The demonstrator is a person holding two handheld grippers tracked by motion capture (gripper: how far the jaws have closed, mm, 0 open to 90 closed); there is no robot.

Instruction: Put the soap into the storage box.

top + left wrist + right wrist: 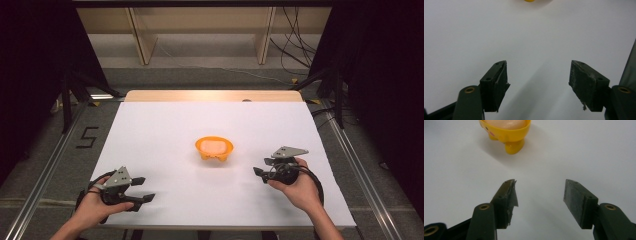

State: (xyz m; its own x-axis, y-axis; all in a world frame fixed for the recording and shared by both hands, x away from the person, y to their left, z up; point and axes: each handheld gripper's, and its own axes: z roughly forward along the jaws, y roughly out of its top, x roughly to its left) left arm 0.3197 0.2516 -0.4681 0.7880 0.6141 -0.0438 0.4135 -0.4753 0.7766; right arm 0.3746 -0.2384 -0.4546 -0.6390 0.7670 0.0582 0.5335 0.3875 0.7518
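A small orange-yellow plastic bowl on stubby feet [214,148], holding a pale pink rounded mass, sits at the centre of a white-covered surface [165,130] in the high view, with a strip of bare wood showing along the far edge. At the lower left of that frame, a person's left hand [95,207] holds the left claw [142,189] above the near part of the sheet, its two black jaws spread wide with nothing between them. At the lower right, the right hand [299,189] holds the right claw [263,166], also spread and empty, its jaws pointing toward the bowl and well apart from it. In the right gripper view the bowl [506,133] appears at the upper left of the frame (pink blush marks visible on its yellow wall), beyond the open jaws. In the left gripper view a sliver of the bowl [530,0] touches the top edge, far past the parted jaws, whose pads look worn and frayed.
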